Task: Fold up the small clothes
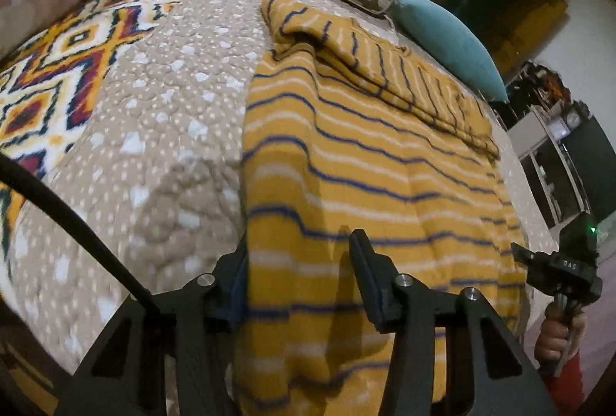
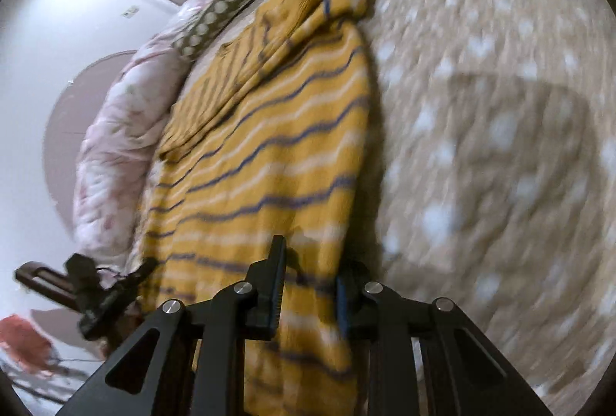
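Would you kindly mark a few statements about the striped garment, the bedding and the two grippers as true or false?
1. The garment is mustard yellow with blue and white stripes. True.
2. It lies on a bare wooden floor. False: it lies on a beige dotted quilt.
3. A sleeve is folded over the garment's body. True.
4. The left gripper is shut with nothing near it. False: its jaws stand open astride the garment's near edge.
5. The cushion at the far end is red. False: it is teal.
6. The right gripper has garment fabric between its jaws. True.
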Available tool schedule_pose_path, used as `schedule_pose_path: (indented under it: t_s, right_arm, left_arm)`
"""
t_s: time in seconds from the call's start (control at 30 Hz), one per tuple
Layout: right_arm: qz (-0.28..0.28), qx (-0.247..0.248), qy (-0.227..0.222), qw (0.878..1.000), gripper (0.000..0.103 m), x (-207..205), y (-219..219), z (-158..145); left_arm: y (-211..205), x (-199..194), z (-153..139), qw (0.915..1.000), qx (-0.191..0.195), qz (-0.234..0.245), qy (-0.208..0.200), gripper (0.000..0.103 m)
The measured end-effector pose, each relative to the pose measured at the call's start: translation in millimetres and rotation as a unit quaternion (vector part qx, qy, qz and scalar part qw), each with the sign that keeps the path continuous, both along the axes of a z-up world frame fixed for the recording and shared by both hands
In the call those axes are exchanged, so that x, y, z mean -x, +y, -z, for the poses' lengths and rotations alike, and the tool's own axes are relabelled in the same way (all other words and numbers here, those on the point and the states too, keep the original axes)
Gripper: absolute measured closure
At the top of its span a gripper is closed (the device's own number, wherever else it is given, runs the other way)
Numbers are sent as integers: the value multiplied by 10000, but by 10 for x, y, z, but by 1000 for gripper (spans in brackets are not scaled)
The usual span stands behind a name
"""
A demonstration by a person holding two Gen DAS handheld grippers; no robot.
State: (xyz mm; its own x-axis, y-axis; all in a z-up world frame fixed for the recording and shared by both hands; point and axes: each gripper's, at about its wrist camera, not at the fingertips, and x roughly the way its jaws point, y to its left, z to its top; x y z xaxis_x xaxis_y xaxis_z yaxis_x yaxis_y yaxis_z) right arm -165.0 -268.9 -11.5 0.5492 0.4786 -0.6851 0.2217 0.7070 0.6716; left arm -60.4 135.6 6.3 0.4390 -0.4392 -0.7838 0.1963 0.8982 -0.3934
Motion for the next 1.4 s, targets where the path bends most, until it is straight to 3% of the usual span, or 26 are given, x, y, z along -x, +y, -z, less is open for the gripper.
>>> schedule_pose_path:
  t_s: [0.17,0.3,0.47,0.53,0.57,0.6,0.63,0.67,0.9,1.07,1.13,1.23,1.4]
  right_arm:
    - [-173,-472,-124,9987,78,369,170,89]
    - [-308,-552,-128,9979,78,647,296,123]
    - [-439,-431,-59,9981,78,784,505,153]
    - [-511,-354,-1,9981,78,794,626,186]
    - [-535,-314,25,9981,79,806,686,202]
    - [-534,-293,47,9981,81,777,728,202]
    - [-551,-248,76,9981,90,758,745,198]
    - [-568,-176,95,9982,93,760,763,187]
    - [-791,88,-206,9966,96,1025,795,-181]
    - [-1029,318,-206,9940,97,1320,857,-272]
    - [-1020,291,-164,9942,97,1343,876,-229]
    - [-1051,300,-234,9937,97,1200,910,-274]
    - [-1134,457,-652,9904,97,808,898,-579]
  left_arm:
    - [55,346,-49,9999,137,-16,-13,60]
    - [55,533,-57,9998,199,-47,45,60]
    - [-31,663,-42,9999,-56,-90,-53,60]
    - [-82,685,-38,9995,-267,-122,-80,72]
    - [-114,683,-41,9988,-465,-126,-81,87]
    - [-123,675,-56,9985,-546,-78,-51,88]
    - [-96,677,-76,9987,-493,-90,-23,89]
    - [-63,675,-109,9991,-412,-117,5,89]
    - [134,1021,-565,9990,-204,-83,-378,93]
    - [228,1268,-608,9986,-323,-110,-410,95]
    - [256,1217,-541,9984,-411,-165,-341,96]
    - [275,1033,-471,9993,-213,-254,-182,96]
    - [133,571,-733,9980,-21,-375,-515,96]
